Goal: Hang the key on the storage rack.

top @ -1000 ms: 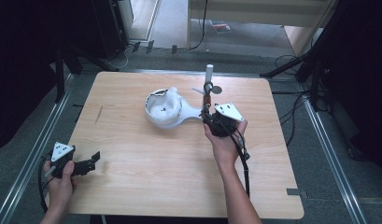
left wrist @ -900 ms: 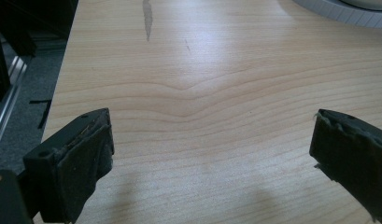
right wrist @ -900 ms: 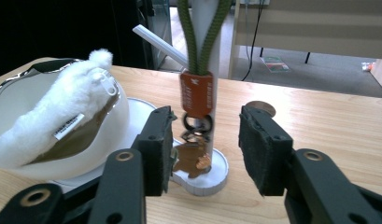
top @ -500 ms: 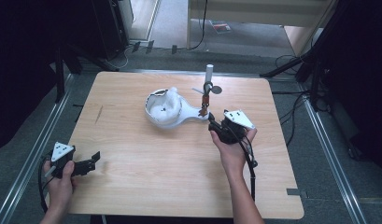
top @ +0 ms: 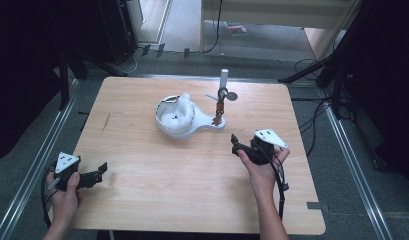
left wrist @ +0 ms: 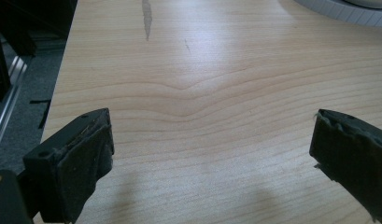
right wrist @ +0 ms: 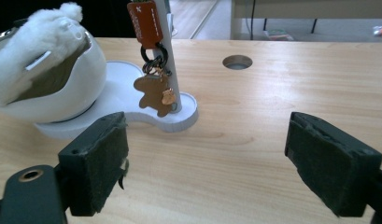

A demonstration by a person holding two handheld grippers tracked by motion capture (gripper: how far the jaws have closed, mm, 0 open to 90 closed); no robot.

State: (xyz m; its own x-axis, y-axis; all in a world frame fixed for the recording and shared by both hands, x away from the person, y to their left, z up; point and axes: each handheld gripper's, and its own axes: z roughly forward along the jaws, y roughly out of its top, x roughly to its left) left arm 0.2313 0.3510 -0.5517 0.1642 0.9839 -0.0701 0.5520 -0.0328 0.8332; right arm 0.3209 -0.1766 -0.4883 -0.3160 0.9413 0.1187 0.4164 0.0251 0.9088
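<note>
A light wooden table carries everything, its grain running across under both hands. Near its middle stands a white stand, a rounded bowl-like shell stuffed with white fluff, whose flat base stretches out to one side and bears an upright white post. On that post hangs an orange tag with a dark ring, and from the ring a small brown bear-shaped charm dangles against the post just above the base. The right gripper sits in the right hand near the table's right side, below the post and apart from it, pointing toward the stand; its jaws have just been opening and now stand wide, with nothing between them but bare wood. The left gripper rests in the left hand at the table's near left corner, well apart from the stand, its jaws likewise spread wide and empty.
</note>
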